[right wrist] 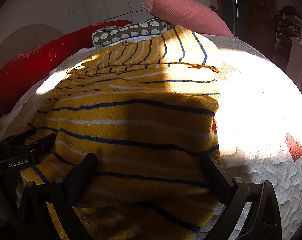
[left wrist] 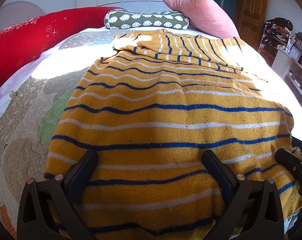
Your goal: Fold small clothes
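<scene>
A yellow knit sweater [left wrist: 167, 108] with blue and white stripes lies flat on the bed, a sleeve folded across its far end; it also shows in the right wrist view [right wrist: 134, 120]. My left gripper [left wrist: 149, 156] is open, its jaws wide apart over the near hem on the left half. My right gripper [right wrist: 148, 160] is open too, over the near hem by the sweater's right edge. The right gripper shows at the right edge of the left wrist view [left wrist: 291, 164]. The left gripper shows at the left in the right wrist view [right wrist: 30, 146]. Neither holds cloth.
The bed has a quilted patchwork cover [left wrist: 26, 124]. At its far end lie a red bolster [left wrist: 30, 38], a green hedgehog-print pillow [left wrist: 146, 20] and a pink cushion [left wrist: 201, 14]. Cluttered shelves [left wrist: 287, 40] and a door stand at right. Bright sunlight falls across the bed's right side [right wrist: 261, 100].
</scene>
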{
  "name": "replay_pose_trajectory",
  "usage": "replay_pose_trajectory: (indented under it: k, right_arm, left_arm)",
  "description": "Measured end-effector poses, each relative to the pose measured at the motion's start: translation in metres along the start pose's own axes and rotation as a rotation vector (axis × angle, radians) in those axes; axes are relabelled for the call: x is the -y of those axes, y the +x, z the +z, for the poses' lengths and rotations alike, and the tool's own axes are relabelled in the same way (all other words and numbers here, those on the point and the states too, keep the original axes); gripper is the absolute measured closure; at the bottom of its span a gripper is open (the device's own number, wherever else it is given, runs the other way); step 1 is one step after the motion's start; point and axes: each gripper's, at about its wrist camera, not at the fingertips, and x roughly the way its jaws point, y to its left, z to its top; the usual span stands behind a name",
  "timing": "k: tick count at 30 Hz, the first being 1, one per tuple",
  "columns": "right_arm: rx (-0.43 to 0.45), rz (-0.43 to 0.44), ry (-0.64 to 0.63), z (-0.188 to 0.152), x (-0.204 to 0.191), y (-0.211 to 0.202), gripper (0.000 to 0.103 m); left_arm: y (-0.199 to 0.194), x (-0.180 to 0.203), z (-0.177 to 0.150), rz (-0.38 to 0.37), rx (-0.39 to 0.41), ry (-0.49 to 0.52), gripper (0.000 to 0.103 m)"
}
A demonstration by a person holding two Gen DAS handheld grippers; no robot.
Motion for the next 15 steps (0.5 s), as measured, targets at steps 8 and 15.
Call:
replay_pose_trajectory:
  k: [8,15]
  right_arm:
    - [0.010,0.006,0.010,-0.0029,-0.0008,-0.0025,0.000]
    - [-0.050,0.016,-0.019,0.0010,-0.0030,-0.0003,0.000]
  left_arm:
    - [0.0002,0.0001,-0.0011,0.002,0.004,0.000,0.000]
    - [-0.0023,0.0024,-0.0021,0.019,-0.005,0.009,0.000]
